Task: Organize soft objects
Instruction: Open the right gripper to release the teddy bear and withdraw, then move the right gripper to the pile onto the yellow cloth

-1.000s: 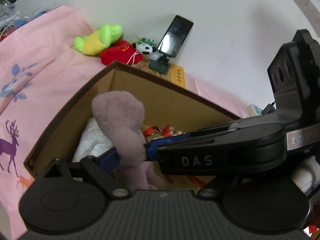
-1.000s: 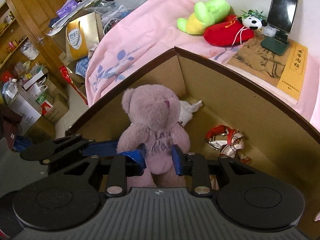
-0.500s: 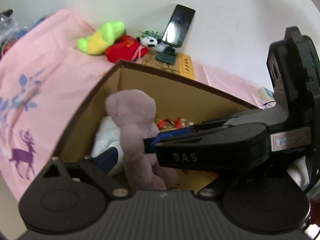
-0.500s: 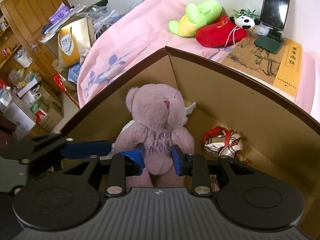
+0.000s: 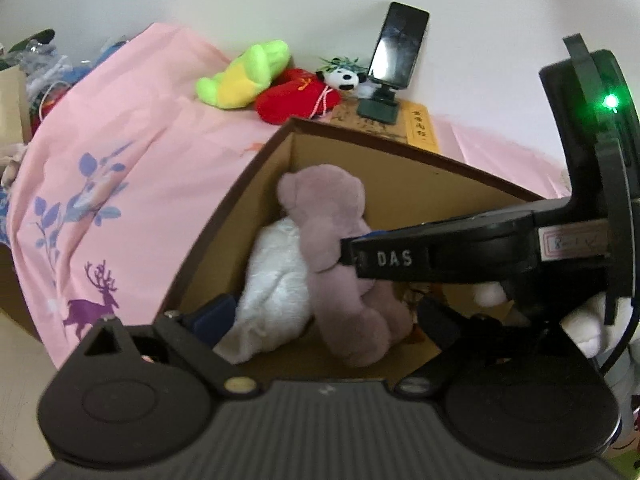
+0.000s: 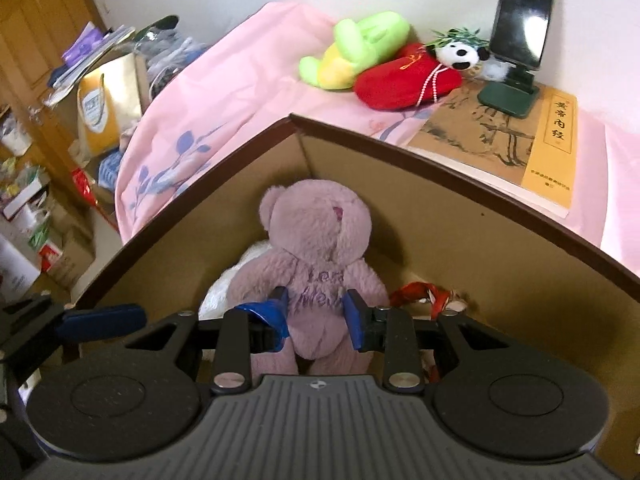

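A mauve teddy bear [image 6: 316, 248] sits upright inside the brown cardboard box [image 6: 460, 236], leaning on a white plush [image 5: 276, 280]. My right gripper [image 6: 314, 314] is shut on the bear's belly, blue pads pressing both sides. It crosses the left wrist view as a black arm [image 5: 460, 256] reaching the bear [image 5: 332, 232]. My left gripper [image 5: 320, 324] is open and empty at the box's near edge, with only its left blue finger [image 5: 212, 316] showing; it also appears at the left of the right wrist view [image 6: 100, 318]. A red and white soft item [image 6: 424, 296] lies on the box floor.
A green-yellow plush [image 6: 356, 52], a red plush [image 6: 404, 80] and a small panda [image 6: 456, 54] lie on the pink sheet [image 6: 224, 92] beyond the box. A phone on a stand [image 6: 520, 36] sits on a book [image 6: 516, 140]. Cluttered shelves and a wooden door stand at left.
The right gripper has lowered the bear deeper into the box, still gripping it. The left gripper has let go of the bear, opened and drawn back to the left.
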`<state>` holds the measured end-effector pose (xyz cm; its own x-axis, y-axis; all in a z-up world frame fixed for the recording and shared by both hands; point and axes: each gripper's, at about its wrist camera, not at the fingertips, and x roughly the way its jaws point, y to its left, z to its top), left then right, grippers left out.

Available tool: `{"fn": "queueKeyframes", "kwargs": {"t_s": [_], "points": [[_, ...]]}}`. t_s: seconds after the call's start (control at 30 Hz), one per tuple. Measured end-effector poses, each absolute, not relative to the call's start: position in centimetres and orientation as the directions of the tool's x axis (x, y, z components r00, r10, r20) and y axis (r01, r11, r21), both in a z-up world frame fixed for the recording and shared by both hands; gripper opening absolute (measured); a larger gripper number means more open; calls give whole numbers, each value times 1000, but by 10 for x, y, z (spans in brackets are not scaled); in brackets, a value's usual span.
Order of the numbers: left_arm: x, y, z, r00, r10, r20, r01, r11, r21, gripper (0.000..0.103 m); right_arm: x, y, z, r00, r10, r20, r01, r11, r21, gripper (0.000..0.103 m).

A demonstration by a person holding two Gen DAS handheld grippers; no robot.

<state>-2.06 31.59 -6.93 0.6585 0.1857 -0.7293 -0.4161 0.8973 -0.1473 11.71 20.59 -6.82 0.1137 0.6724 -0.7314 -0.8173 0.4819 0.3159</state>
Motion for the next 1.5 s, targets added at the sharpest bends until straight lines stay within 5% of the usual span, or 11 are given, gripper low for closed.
{"fn": "queueKeyframes", "kwargs": {"t_s": [0.67, 1.5], "points": [[-17, 292, -48, 672, 169, -721, -349, 931, -107, 98, 118, 163, -48, 141, 704, -696, -758, 529, 382, 16], [-35, 159, 4, 661, 267, -701, -334, 941, 44, 98, 77, 13, 0, 334, 713, -616, -669, 640, 378, 17]]}}
